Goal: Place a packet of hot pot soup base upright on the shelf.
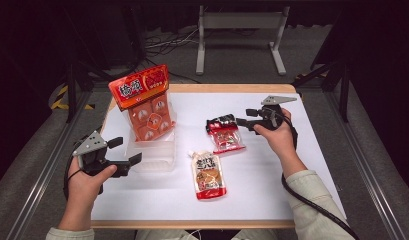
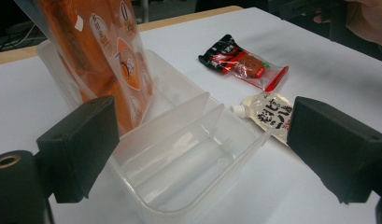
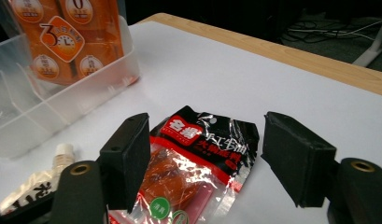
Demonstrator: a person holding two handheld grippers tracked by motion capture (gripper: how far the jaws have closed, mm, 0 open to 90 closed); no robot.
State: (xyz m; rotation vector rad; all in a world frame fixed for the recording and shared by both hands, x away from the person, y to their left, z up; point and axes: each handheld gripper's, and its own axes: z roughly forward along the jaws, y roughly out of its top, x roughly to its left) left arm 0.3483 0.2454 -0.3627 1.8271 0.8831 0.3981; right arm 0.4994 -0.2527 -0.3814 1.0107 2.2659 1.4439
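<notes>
One pack (image 1: 144, 102) stands in bin (image 1: 151, 161); snack bag (image 1: 225, 134) and pouch (image 1: 208, 176) lie on surface (image 1: 292, 165). Right gripper (image 1: 242, 121) open over bag; left gripper (image 1: 126, 156) open, empty.

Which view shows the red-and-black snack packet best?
The right gripper view: the red-and-black snack packet lies close up between the open tongs, label and clear window plain. The high view shows it whole but small, just ahead of the right tongs. The left gripper view shows it far off, lying flat.
</notes>
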